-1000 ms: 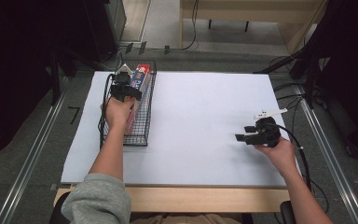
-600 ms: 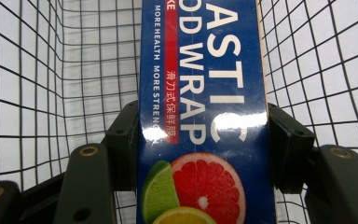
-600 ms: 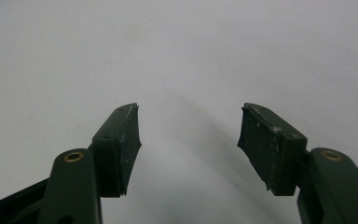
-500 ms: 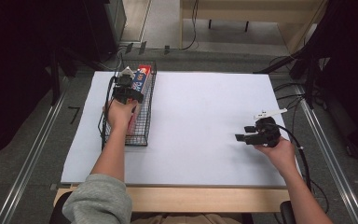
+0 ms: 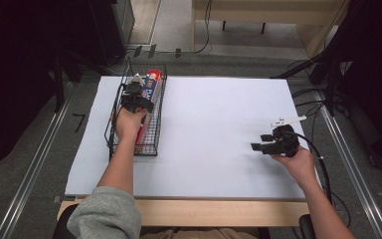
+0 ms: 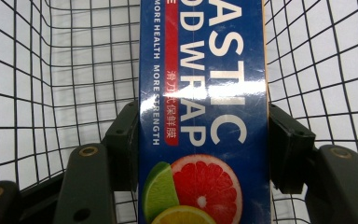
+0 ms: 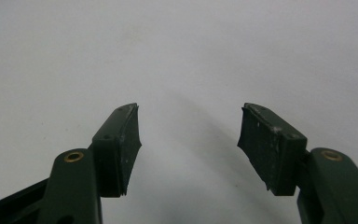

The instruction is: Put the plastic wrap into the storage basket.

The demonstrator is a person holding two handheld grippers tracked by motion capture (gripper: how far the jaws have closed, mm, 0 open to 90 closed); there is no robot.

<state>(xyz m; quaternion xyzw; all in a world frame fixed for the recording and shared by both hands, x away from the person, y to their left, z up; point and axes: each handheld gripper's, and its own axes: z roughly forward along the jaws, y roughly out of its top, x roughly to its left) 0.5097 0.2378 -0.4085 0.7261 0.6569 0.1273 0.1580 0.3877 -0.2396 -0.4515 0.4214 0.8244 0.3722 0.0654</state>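
1. Left gripper [image 6: 203, 140] is sitting down inside the wire basket [image 5: 113, 124], jaws closed against both long sides of the plastic wrap box [image 6: 203, 93]. Pads are touching the box edges, one on each side.
2. Box is blue, printed "PLASTIC FOOD WRAP", with a red strip and citrus slices (grapefruit, lime, lemon) showing near the gripper end.
3. In the high view the left gripper [image 5: 135, 94] is lying over the box [image 5: 151, 82] with the left hand [image 5: 129, 122] behind it, forearm coming in from the bottom in a grey sleeve [image 5: 102, 214].
4. Box is lying lengthwise in the basket, its far end reaching the basket's far rim; a red part is showing below the hand too.
5. Basket mesh is surrounding the box on both sides in the left gripper view [image 6: 51, 70]; can't tell whether the box is resting on the basket floor or lifted.
6. Basket is standing on the left part of the white table sheet [image 5: 214, 124], near its far left corner.
7. Right gripper [image 7: 189, 144] is hanging wide open with nothing between the jaws, over bare white surface.
8. In the high view the right gripper [image 5: 263, 142] is pointing left, held by the right hand [image 5: 298, 159] at the right side of the sheet, well apart from the basket, its cable [image 5: 323, 164] trailing back past the wrist.
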